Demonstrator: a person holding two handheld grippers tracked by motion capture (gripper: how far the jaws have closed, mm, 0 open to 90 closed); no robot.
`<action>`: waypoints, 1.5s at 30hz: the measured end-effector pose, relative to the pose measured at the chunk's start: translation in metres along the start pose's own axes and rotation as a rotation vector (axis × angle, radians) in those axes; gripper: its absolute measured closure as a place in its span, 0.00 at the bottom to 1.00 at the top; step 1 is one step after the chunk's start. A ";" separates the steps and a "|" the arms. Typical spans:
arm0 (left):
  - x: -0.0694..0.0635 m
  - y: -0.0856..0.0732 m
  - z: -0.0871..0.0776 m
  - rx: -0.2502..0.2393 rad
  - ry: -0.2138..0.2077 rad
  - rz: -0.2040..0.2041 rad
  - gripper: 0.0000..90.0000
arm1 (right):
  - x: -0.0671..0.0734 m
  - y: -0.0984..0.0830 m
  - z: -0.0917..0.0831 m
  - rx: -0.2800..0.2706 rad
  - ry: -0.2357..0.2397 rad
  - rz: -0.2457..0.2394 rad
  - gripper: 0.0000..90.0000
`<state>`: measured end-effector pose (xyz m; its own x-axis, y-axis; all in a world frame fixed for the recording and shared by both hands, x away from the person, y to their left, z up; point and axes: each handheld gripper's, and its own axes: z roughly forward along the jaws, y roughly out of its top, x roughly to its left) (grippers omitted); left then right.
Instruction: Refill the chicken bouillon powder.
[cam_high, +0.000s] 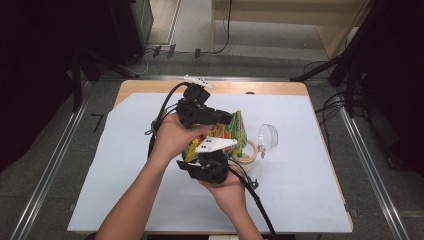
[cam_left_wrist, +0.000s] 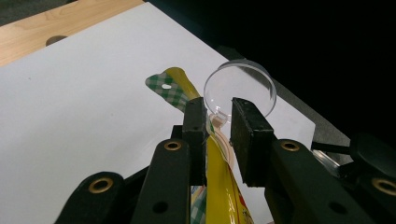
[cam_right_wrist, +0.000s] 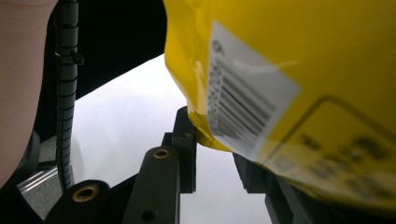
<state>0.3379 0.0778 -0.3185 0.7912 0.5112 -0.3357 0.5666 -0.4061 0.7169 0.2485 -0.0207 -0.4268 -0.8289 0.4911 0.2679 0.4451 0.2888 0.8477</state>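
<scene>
I have the yellow snack bag (cam_high: 231, 134) lifted off the counter (cam_high: 125, 170) near its centre, with both grippers on it. My left gripper (cam_left_wrist: 218, 122) comes at it from about eleven o'clock and has one edge of the bag, just below the green-checked top seal (cam_left_wrist: 169, 88), between its jaws; the foil lies against one pad while the other pad stands a little off, so I judge it a light pinch and cannot tell from these views how firm it is. My right gripper (cam_right_wrist: 217, 154) comes up from about six o'clock, and its jaws straddle the bag's lower corner next to the barcode label (cam_right_wrist: 247, 100); the far jaw is hidden behind the foil, so I cannot tell whether it truly clamps.

As I read it, picking up and steadying the bag is done. The seal looks intact, so opening or emptying the bag is what remains.

At about three o'clock of the bag, just beside it, a clear plastic cup (cam_high: 268, 137) lies tipped on its side, and a roll of tape (cam_high: 246, 152) sits close under the bag's right edge. Both crowd the space where the bag would come down. The cables (cam_high: 257, 202) trail back toward me and should stay clear.
</scene>
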 end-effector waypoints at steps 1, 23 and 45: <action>0.000 0.000 0.000 0.000 0.000 0.000 0.85 | 0.000 0.000 0.000 0.000 0.000 0.000 0.82; -0.001 0.003 0.003 -0.005 -0.009 0.009 0.85 | -0.002 0.000 -0.002 -0.002 -0.015 -0.005 0.82; -0.004 0.008 0.010 -0.003 -0.031 0.027 0.85 | -0.006 -0.002 -0.009 -0.005 -0.039 0.006 0.82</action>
<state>0.3417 0.0648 -0.3177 0.8127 0.4765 -0.3353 0.5446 -0.4166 0.7279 0.2500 -0.0314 -0.4258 -0.8121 0.5249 0.2549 0.4483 0.2817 0.8483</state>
